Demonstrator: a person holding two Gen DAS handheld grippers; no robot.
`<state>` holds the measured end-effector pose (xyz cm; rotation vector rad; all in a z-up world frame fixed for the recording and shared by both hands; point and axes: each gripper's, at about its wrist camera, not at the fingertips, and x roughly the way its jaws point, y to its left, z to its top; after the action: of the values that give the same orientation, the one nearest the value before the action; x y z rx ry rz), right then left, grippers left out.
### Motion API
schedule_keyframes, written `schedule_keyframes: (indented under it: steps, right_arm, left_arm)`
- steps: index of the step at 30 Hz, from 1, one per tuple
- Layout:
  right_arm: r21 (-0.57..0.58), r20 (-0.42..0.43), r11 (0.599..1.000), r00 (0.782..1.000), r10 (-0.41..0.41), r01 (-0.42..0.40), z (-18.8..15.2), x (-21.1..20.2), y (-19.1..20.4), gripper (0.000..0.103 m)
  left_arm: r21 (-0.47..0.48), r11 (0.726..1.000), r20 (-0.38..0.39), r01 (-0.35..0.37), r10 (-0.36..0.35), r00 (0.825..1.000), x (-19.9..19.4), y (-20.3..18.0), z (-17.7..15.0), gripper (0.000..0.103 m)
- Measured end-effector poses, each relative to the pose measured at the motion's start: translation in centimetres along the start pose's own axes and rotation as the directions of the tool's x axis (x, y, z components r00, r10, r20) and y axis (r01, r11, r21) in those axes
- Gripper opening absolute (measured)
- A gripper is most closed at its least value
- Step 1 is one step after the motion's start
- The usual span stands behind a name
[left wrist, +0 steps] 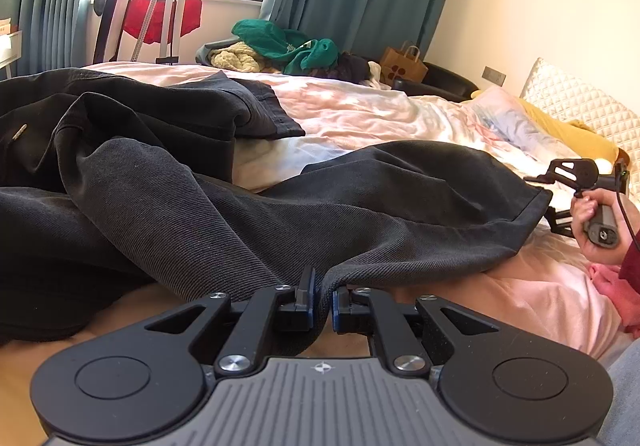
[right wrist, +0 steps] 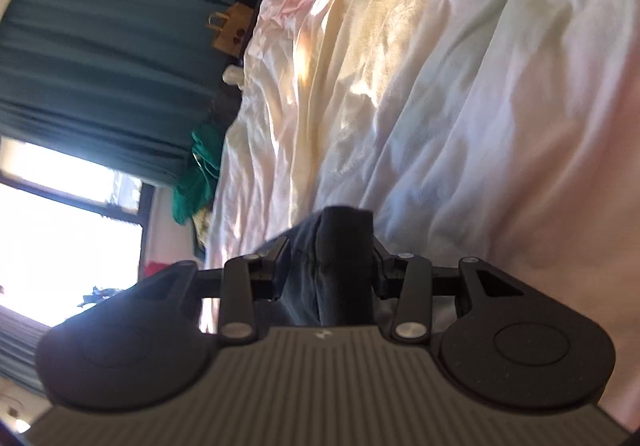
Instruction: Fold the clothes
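Dark grey trousers (left wrist: pixel 200 182) lie spread and rumpled across the bed. My left gripper (left wrist: pixel 323 298) is shut on the near edge of one trouser leg, low over the sheet. My right gripper (right wrist: pixel 332 258) is shut on a bunched fold of the same dark cloth (right wrist: pixel 340 246), and its view is rolled on its side. In the left wrist view the right gripper (left wrist: pixel 548 194) is at the far right, held in a hand, pinching the hem of that leg.
The bed sheet (left wrist: pixel 380 114) is pale pink and cream. A heap of green and cream clothes (left wrist: pixel 280 46) and a brown paper bag (left wrist: pixel 402 64) lie beyond the far edge. Pillows (left wrist: pixel 576 106) lie at the right. A clothes rack (left wrist: pixel 168 14) stands by the window.
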<state>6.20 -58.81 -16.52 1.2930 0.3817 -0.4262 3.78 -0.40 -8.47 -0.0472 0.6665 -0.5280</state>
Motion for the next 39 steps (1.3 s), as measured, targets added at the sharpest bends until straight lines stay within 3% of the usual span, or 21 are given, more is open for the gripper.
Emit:
schedule_keyframes:
  steps: [2, 4, 10, 15, 18, 21, 28, 32, 34, 36, 38, 39]
  right_arm:
    - [-0.03, -0.025, 0.996, 0.996, -0.087, 0.086, -0.6, -0.8, -0.1, 0.043]
    - [0.02, -0.033, 0.992, 0.992, -0.122, 0.123, -0.9, -1.5, -0.9, 0.043]
    - [0.195, -0.056, 0.98, 0.997, 0.052, -0.04, -1.0, -1.9, -2.7, 0.043]
    - [0.143, -0.111, 0.99, 0.994, 0.017, 0.0, -1.2, 0.5, -2.3, 0.043]
    - [0.076, -0.125, 0.995, 0.991, -0.053, 0.063, -1.5, 0.7, -1.8, 0.04]
    - [0.104, -0.135, 0.991, 0.988, -0.075, 0.089, -1.8, -0.4, -1.5, 0.041]
    - [0.099, -0.24, 0.993, 0.97, -0.039, 0.065, -2.9, 0.0, -0.6, 0.049]
    - [0.058, -0.208, 0.998, 0.978, -0.022, 0.034, -3.0, 1.1, -0.2, 0.049]
    - [0.041, -0.171, 0.999, 0.985, -0.001, 0.008, -2.8, 0.9, 0.1, 0.043]
    - [0.022, -0.135, 1.0, 0.991, 0.02, -0.017, -2.5, 0.8, 0.4, 0.023]
    - [0.003, -0.098, 0.999, 0.994, 0.042, -0.042, -2.3, 0.6, 0.7, 0.01]
    - [-0.007, -0.08, 0.999, 0.995, 0.053, -0.054, -2.2, 0.6, 0.9, 0.009]
  left_arm:
    - [-0.003, 1.0, 0.0, 0.0, 0.0, 1.0, -0.1, 0.0, 0.0, 0.009]
    - [-0.006, 1.0, 0.001, 0.001, -0.001, 1.0, -0.1, 0.0, 0.0, 0.009]
    - [-0.013, 1.0, 0.001, 0.001, -0.001, 1.0, -0.3, 0.0, 0.1, 0.009]
    - [-0.019, 1.0, -0.002, 0.001, -0.001, 1.0, -0.2, 0.1, 0.1, 0.009]
    - [-0.023, 1.0, -0.003, 0.001, -0.001, 1.0, -0.2, 0.2, 0.0, 0.01]
    - [-0.027, 1.0, -0.005, 0.002, -0.002, 1.0, -0.2, 0.3, 0.0, 0.01]
    - [-0.036, 0.999, -0.012, 0.0, 0.0, 1.0, 0.0, 0.4, 0.0, 0.009]
    - [-0.035, 0.999, -0.017, -0.005, 0.004, 1.0, 0.2, 0.3, 0.0, 0.009]
    - [-0.036, 0.999, -0.017, -0.004, 0.003, 1.0, 0.2, 0.3, 0.0, 0.01]
    - [-0.037, 0.999, -0.015, -0.002, 0.001, 1.0, 0.2, 0.3, 0.0, 0.01]
    - [-0.038, 0.999, -0.012, 0.005, -0.005, 1.0, 0.1, 0.2, 0.0, 0.01]
    - [-0.038, 0.999, -0.01, 0.01, -0.01, 1.0, 0.1, 0.2, 0.0, 0.01]
